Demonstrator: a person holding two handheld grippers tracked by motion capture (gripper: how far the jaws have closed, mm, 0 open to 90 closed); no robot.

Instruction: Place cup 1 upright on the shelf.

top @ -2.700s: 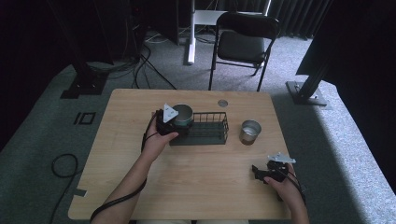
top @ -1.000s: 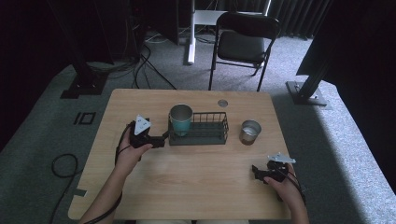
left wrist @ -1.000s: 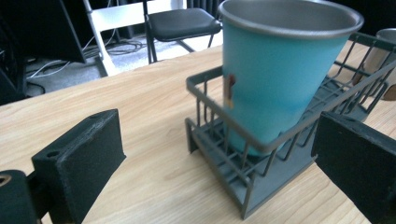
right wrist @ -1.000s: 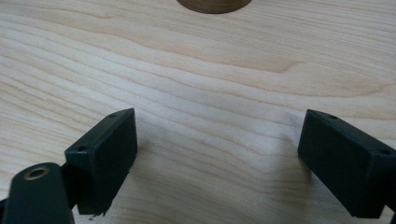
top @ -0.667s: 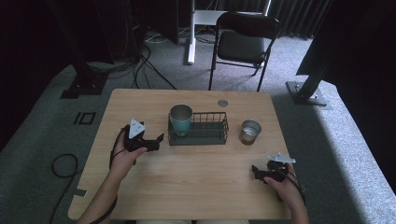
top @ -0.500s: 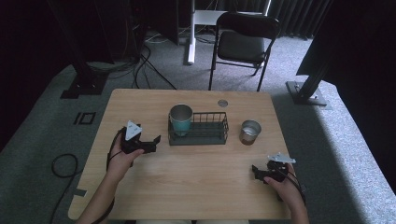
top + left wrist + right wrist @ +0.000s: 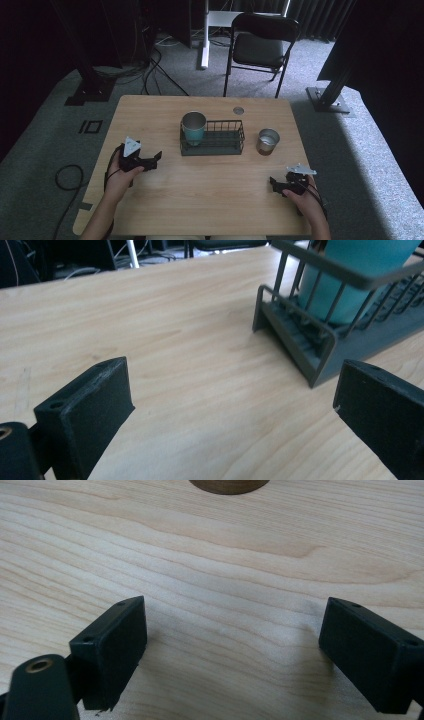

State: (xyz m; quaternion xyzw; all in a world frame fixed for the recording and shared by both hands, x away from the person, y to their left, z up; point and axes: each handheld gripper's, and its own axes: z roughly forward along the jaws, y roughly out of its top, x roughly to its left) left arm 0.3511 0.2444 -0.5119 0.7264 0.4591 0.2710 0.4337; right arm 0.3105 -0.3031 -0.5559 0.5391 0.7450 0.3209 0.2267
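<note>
High view: a teal cup (image 7: 193, 128) stands upright in the left end of a wire rack (image 7: 220, 145) near the middle of the desk (image 7: 215, 200), while a steel cup (image 7: 267, 141) waits just right of the rack. With one cup racked, the steel one looks next; a level approach and a grip across its wall should serve. The left gripper (image 7: 154, 159) rests by the left edge, jaws spread and empty. The right gripper (image 7: 275, 183), near the front right corner, is likewise unclenched, low over bare wood.
</note>
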